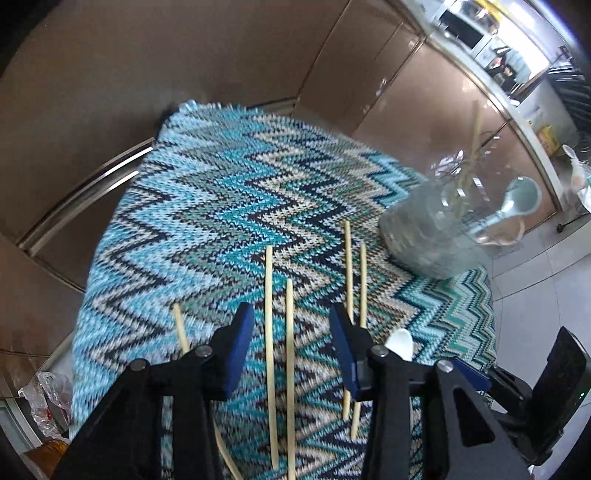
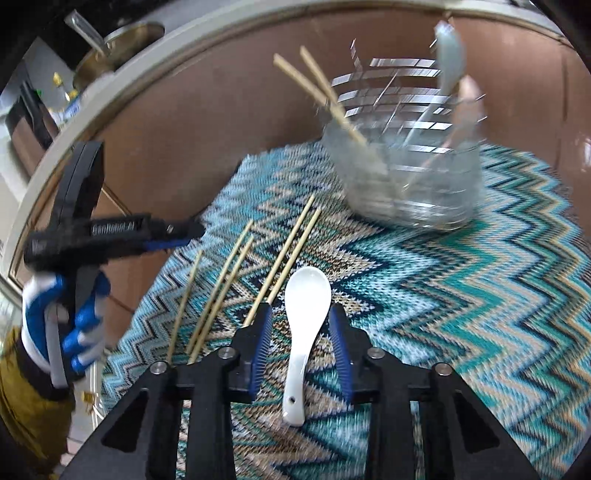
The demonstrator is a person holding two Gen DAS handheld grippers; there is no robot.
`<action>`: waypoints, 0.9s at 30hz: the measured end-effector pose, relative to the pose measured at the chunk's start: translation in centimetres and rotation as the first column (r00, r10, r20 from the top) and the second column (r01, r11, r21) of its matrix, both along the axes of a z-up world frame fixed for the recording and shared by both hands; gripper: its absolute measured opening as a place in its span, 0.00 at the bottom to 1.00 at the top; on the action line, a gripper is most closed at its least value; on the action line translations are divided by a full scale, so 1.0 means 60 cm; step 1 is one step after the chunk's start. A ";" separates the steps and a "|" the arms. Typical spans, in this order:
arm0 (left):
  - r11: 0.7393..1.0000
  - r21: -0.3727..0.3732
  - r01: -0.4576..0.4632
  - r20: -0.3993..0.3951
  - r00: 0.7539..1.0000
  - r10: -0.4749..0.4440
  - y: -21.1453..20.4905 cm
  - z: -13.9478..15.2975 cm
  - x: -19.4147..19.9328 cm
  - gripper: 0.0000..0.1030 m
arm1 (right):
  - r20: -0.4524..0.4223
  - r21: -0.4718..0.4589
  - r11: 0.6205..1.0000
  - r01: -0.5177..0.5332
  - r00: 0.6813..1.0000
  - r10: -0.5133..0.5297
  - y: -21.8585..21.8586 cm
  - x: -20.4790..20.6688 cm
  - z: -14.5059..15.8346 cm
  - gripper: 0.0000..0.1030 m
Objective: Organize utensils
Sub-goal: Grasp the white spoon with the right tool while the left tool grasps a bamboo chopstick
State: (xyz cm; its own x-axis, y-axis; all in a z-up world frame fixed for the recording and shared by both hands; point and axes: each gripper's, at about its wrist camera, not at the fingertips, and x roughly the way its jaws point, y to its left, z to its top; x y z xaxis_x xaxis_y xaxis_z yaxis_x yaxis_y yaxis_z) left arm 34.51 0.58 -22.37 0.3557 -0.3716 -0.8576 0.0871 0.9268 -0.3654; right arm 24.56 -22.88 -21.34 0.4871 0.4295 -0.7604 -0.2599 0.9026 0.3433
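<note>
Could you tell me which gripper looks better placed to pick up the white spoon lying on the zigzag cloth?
The right gripper, probably. Its open jaws already straddle the white spoon, whose handle runs between them. The left gripper is open over a pair of chopsticks instead, with the spoon off to its right side.

A home kitchen. Beyond the cloth (image 1: pixel 229 206), brown cabinet doors (image 1: pixel 424 99) run under a pale counter (image 1: pixel 532 122) holding a microwave (image 1: pixel 467 31) and small clutter. The right wrist view shows a metal pot (image 2: pixel 122 44) on that counter, above the cloth.
</note>
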 end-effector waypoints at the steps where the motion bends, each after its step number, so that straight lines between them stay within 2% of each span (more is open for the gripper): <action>1: 1.000 -0.001 0.010 -0.017 1.000 -0.010 -0.002 -0.007 0.010 0.35 | -0.011 -0.010 1.000 -0.018 1.000 0.017 0.004 0.012 -0.006 0.28; 7: 0.999 0.019 0.038 -0.090 0.995 -0.037 -0.011 -0.032 0.051 0.28 | -0.077 -0.041 0.993 -0.109 0.991 0.105 0.013 0.072 -0.033 0.26; 16: 0.996 0.057 0.069 -0.175 0.983 -0.058 -0.024 -0.072 0.085 0.18 | -0.160 -0.065 0.974 -0.216 0.966 0.204 0.025 0.115 -0.065 0.24; 23: 0.999 0.020 0.050 -0.194 0.980 -0.045 -0.014 -0.082 0.097 0.15 | -0.173 -0.069 0.958 -0.280 0.949 0.265 0.034 0.127 -0.067 0.11; 27: 0.999 -0.021 0.043 -0.196 0.980 -0.046 -0.006 -0.082 0.097 0.15 | -0.175 -0.080 0.955 -0.286 0.947 0.269 0.037 0.127 -0.068 0.10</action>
State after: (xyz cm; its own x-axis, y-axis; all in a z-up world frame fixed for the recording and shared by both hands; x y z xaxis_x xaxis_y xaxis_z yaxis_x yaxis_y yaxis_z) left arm 40.35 0.22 -27.30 0.1643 -0.3982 -0.9025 0.0530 0.9171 -0.3950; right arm 32.16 -20.66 -25.40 0.2282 0.4451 -0.8659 -0.4542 0.8354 0.3097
